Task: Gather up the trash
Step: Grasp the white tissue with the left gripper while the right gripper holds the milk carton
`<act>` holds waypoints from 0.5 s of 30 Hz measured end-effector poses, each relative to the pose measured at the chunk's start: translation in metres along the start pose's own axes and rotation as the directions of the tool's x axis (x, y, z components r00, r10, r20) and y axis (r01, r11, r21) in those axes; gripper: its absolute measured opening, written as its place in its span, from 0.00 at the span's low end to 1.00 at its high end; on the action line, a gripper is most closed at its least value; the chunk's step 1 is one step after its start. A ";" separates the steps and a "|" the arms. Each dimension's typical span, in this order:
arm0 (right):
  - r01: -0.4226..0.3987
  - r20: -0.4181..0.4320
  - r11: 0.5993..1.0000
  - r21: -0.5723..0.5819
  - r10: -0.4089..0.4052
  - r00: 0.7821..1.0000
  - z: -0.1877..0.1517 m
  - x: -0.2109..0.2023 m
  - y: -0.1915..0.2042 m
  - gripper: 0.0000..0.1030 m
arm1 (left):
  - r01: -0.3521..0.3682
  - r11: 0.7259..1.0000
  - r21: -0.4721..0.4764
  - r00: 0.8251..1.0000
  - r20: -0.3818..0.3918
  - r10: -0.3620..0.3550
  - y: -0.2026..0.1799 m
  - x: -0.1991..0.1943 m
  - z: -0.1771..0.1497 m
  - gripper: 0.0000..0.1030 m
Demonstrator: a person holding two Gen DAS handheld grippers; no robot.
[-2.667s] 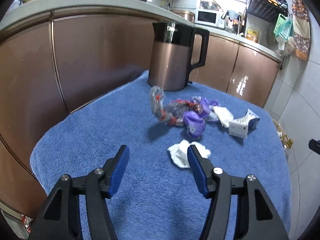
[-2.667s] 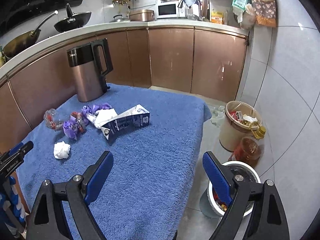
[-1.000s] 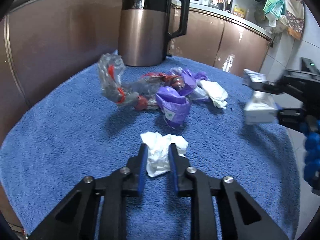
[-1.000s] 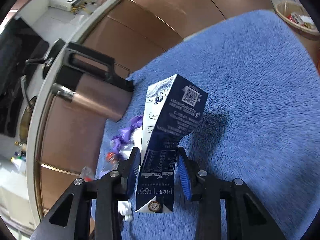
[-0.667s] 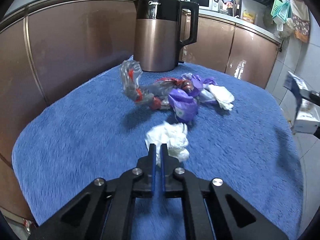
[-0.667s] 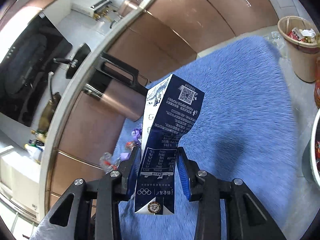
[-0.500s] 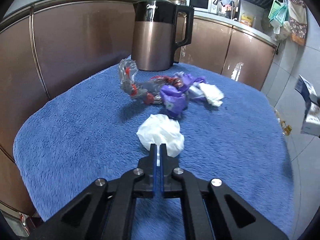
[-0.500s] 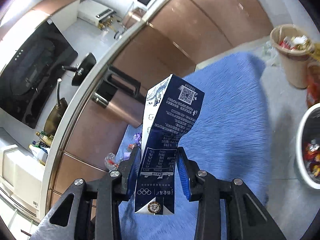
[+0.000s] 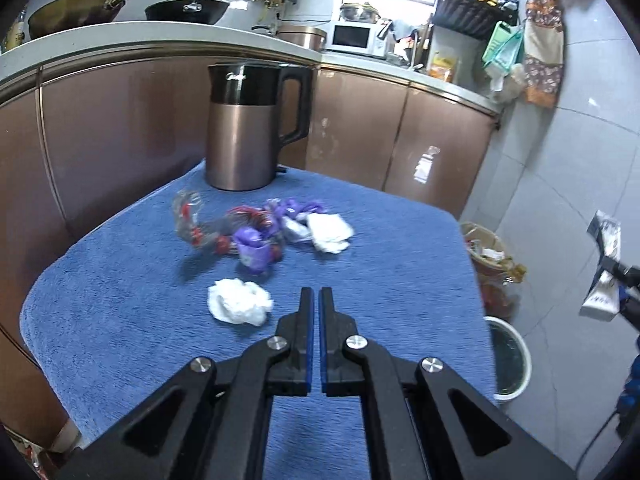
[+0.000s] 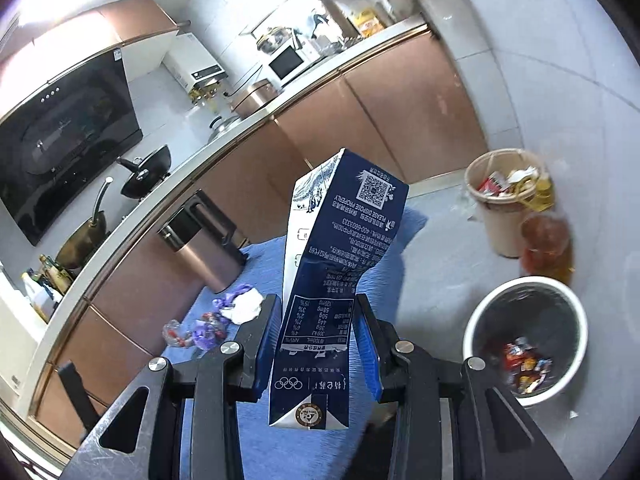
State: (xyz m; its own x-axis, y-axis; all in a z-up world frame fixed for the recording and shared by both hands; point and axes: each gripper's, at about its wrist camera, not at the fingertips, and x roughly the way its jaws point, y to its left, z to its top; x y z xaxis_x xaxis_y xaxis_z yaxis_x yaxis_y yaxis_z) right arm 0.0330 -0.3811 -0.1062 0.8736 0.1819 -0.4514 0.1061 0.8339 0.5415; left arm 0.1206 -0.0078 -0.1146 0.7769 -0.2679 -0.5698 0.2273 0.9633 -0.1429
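While your left tool (image 9: 313, 300) has snapped fully shut, look closely: nothing sits between its pads. The white tissue wad (image 9: 239, 301) it was pinching half a second back now lies loose on the table (image 9: 120, 320), just left of the closed tips, so that grab has failed and needs repeating. Beyond the tissue wad, toward the kettle (image 9: 250, 128), the clear wrapper (image 9: 190, 220), purple bag (image 9: 254, 246) and second tissue (image 9: 330, 232) wait untouched. Over to the right, your right tool (image 10: 316, 334) holds the blue milk carton (image 10: 332, 276) firmly at a narrow gape, and it has swung off the table toward the white bin (image 10: 524, 338) on the floor. Nothing blocks that drop; only the amber bottle (image 10: 546, 246) crowds the bin's far rim.
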 end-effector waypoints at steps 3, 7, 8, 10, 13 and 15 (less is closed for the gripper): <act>0.023 0.012 1.000 -0.005 -0.022 1.000 -0.004 -0.006 -0.008 0.33 | 0.033 0.999 0.014 0.999 0.011 -0.033 -0.010 -0.011 0.004 0.01; 0.046 0.016 0.999 0.011 -0.046 0.999 -0.009 -0.011 -0.028 0.33 | 0.142 0.990 0.012 0.990 0.011 -0.142 -0.024 -0.024 0.012 0.01; 0.049 0.015 0.999 0.017 -0.049 0.999 -0.011 -0.012 -0.033 0.33 | 0.173 0.985 0.007 0.985 0.007 -0.173 -0.027 -0.026 0.014 0.01; 0.056 0.011 0.998 0.033 -0.057 0.998 -0.015 -0.012 -0.044 0.33 | 0.219 0.976 0.004 0.976 0.000 -0.219 -0.034 -0.029 0.016 0.01; 0.070 0.004 0.996 0.059 -0.070 0.998 -0.019 -0.012 -0.062 0.33 | 0.221 0.975 -0.010 0.975 -0.009 -0.221 -0.033 -0.027 0.019 0.01; 0.078 0.002 0.994 0.076 -0.079 0.997 -0.021 -0.013 -0.073 0.33 | 0.198 0.980 -0.034 0.980 -0.027 -0.199 -0.024 -0.021 0.019 0.01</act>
State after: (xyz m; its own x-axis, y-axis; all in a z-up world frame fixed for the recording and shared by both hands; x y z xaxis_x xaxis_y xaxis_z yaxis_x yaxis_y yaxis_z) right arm 0.0041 -0.4334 -0.1542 0.8637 0.1145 -0.4908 0.2098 0.8038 0.5567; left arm 0.1101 -0.0253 -0.0841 0.6998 -0.4537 -0.5518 0.3564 0.8911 -0.2808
